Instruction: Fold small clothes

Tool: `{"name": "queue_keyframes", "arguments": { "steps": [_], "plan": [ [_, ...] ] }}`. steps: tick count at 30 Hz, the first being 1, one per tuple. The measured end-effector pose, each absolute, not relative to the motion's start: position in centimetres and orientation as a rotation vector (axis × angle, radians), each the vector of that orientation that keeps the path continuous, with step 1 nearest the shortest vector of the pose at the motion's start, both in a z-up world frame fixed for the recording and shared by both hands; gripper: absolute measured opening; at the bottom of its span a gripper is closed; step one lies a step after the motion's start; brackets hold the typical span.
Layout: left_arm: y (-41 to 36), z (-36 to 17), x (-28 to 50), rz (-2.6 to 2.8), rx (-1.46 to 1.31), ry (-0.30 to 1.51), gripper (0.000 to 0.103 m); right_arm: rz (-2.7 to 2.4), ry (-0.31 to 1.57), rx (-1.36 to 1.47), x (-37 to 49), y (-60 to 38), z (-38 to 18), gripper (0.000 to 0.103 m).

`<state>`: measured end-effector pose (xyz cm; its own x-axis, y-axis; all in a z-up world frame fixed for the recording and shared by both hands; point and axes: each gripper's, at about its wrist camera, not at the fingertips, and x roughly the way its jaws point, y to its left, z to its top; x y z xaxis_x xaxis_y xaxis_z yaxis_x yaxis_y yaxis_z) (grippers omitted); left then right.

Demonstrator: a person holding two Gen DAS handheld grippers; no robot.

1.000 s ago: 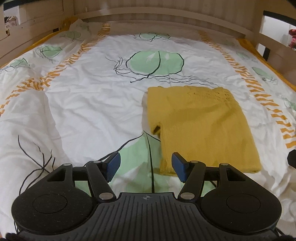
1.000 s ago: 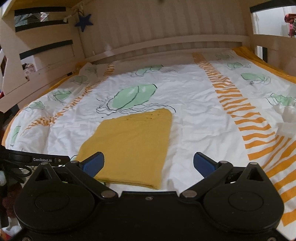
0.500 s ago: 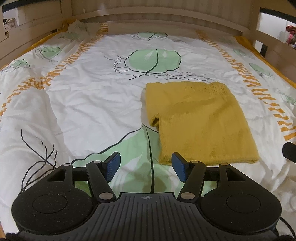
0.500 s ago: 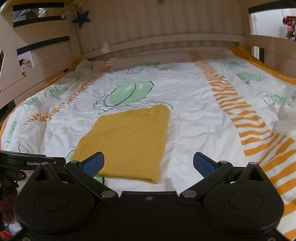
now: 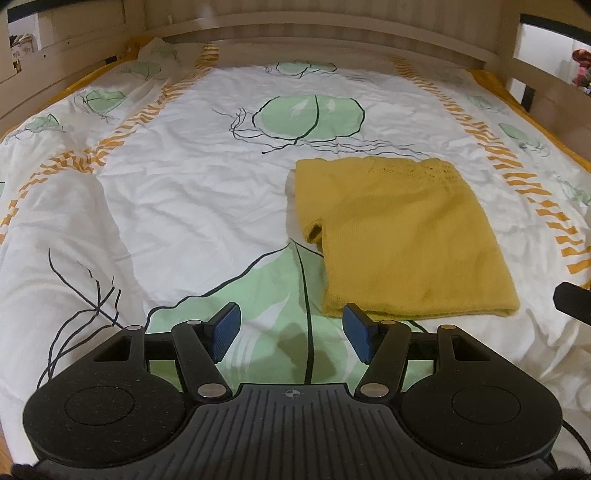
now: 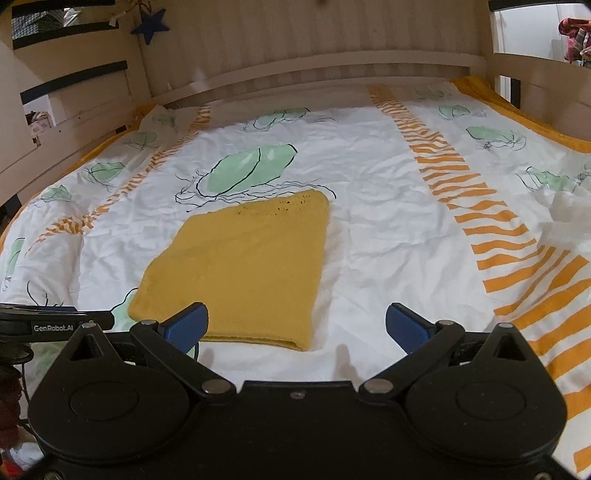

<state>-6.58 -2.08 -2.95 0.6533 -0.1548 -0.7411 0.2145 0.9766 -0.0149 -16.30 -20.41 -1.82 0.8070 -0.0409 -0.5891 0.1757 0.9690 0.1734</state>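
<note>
A small yellow knitted top lies folded flat on the white bedspread, with one short sleeve showing at its left edge. My left gripper hovers open just short of the top's near left corner, nothing between its blue pads. In the right wrist view the same yellow top lies ahead and to the left. My right gripper stands wide open above the sheet by the top's near right corner, holding nothing. The left gripper's body shows at the left edge there.
The bedspread has green leaf prints and orange striped bands. Wooden bed rails close in the far end and both sides. A dark blue star hangs on the wall. Crumpled white fabric bunches at the right.
Both views have pulled back slightly from the top; it sits a little farther from the pads than before. Both grippers stayed open.
</note>
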Motion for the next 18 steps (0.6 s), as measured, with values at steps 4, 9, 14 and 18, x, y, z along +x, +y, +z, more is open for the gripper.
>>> {"name": "queue_keyframes", "arguments": {
  "steps": [4,9,14,18],
  "plan": [
    [-2.01,-2.95,-6.57,-0.207,0.075,0.835,0.059,-0.120,0.629,0.231,-16.24,-20.46,-1.97,0.102],
    [-1.92,-3.01,-6.55,-0.206,0.080,0.836,0.059,-0.124,0.632,0.232,-16.21,-20.41,-2.03,0.102],
    [-1.91,-3.04,-6.59,-0.209,0.080,0.838,0.059,-0.123,0.636,0.230,-16.13,-20.35,-2.08,0.102],
    [-1.90,-3.07,-6.61,-0.209,0.083,0.838,0.059,-0.123,0.640,0.231,-16.08,-20.35,-2.13,0.102]
  ]
}}
